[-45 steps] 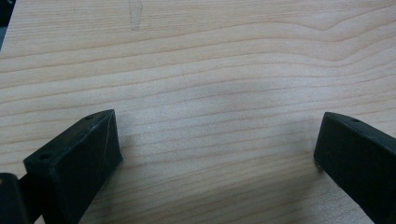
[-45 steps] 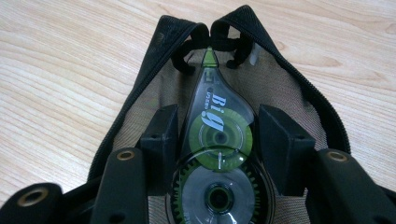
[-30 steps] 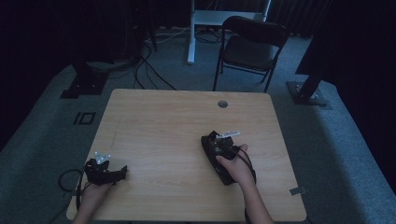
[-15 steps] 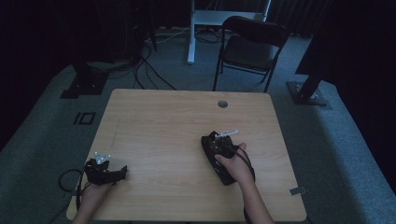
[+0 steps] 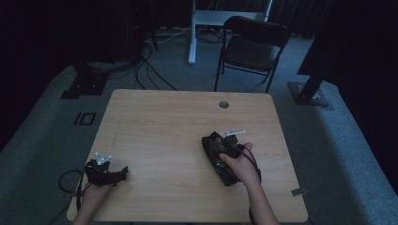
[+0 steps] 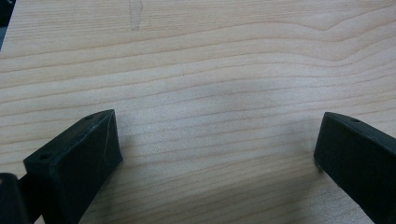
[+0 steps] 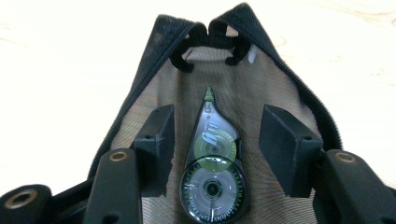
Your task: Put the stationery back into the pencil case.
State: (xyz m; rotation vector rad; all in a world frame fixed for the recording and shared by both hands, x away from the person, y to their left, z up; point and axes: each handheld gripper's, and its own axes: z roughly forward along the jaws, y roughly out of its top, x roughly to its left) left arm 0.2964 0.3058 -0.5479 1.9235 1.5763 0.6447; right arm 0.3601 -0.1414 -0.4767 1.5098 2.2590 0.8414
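In the right gripper view a clear correction tape dispenser [image 7: 212, 170] with green reels lies flat on the tan lining of an open black zip pouch [image 7: 154, 51], its pointed tip aimed away toward the pouch's far end. The right gripper [image 7: 215, 147] has its fingers [image 7: 156, 140] spread to either side of the dispenser: the jaws have just been opening, the dispenser lies between them, a gap shows on the right side, and the left finger stands just beside it without a visible squeeze. In the high view this gripper [image 5: 224, 152] and the pouch [image 5: 212, 143] sit right of the worktop's middle, nearer the right edge, with a small white piece [image 5: 234, 132] just beyond them toward the far edge. The left gripper [image 5: 105, 172] rests near the near left corner of the light wooden worktop [image 5: 164, 126]; in its own view its fingers [image 6: 79, 158] stand wide apart over bare wood grain with nothing between them. A round grommet hole [image 5: 224, 104] sits near the far edge. The room is dim, with grey carpet, a black folding chair [image 5: 253, 47] beyond the far edge, and cables [image 5: 155, 75] on the floor.
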